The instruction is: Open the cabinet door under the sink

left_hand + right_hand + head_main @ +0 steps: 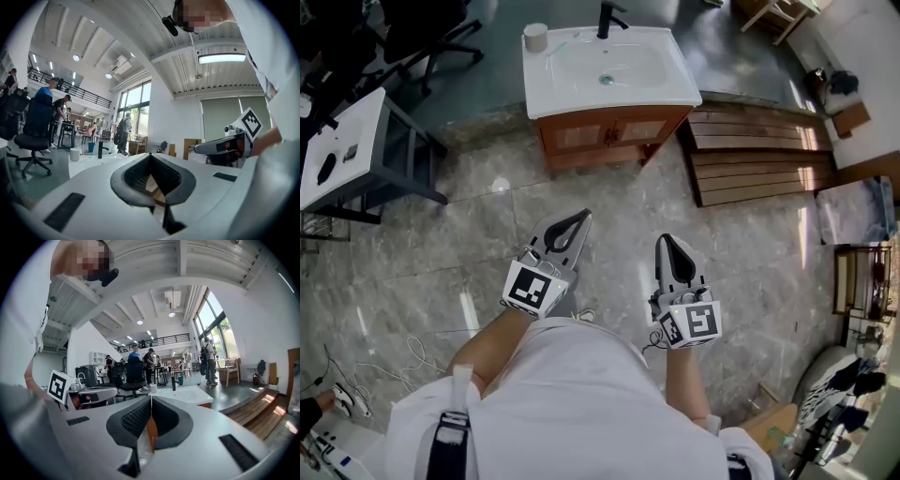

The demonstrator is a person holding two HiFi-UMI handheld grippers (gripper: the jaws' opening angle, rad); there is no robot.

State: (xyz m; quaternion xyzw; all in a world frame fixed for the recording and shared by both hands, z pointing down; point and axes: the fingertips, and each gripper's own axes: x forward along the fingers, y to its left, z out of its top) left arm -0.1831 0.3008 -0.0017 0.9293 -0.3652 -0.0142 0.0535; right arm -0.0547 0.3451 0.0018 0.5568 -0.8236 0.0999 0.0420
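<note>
Well back from the sink cabinet (609, 137), left gripper (582, 216) and right gripper (667, 240) are both pinched together, empty; arriving unopened, they would likely skid off the door (579, 139).

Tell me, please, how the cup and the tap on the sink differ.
The cup is pale and squat; the tap is black and taller. The cup stands at the sink's far left corner; the tap stands midway along its far edge. Both stand upright on the white sink top.
</note>
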